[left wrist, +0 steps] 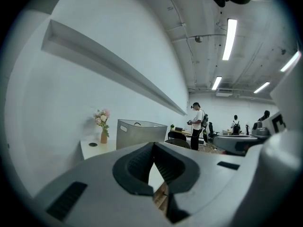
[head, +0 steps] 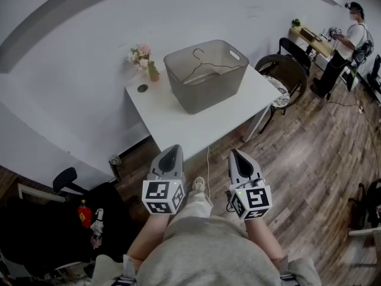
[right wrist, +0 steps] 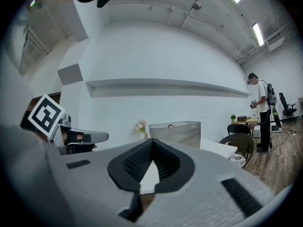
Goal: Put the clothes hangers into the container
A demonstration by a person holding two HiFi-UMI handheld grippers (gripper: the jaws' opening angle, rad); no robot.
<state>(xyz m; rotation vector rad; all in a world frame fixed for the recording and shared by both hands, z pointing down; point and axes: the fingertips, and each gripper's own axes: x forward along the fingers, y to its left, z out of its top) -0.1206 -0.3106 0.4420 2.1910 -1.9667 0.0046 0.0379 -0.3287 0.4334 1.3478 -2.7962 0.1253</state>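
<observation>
- The left tool has its jaws pressed together at the tips with nothing between them. In the head view it sits at the lower centre-left, short of the worktop.
- The right tool is also closed and empty. It sits beside the left one at the lower centre-right of the head view.
- A grey see-through container stands on the white worktop in the upper middle of the head view, well apart from both tools.
- One wire clothes hanger lies inside the container, with its hook up near the far rim.
- A vase of pink flowers stands at the worktop's upper left corner, near a small dark round object.
- A round chair stands to the right of the worktop. At the upper right, a person stands on the wooden floor.
</observation>
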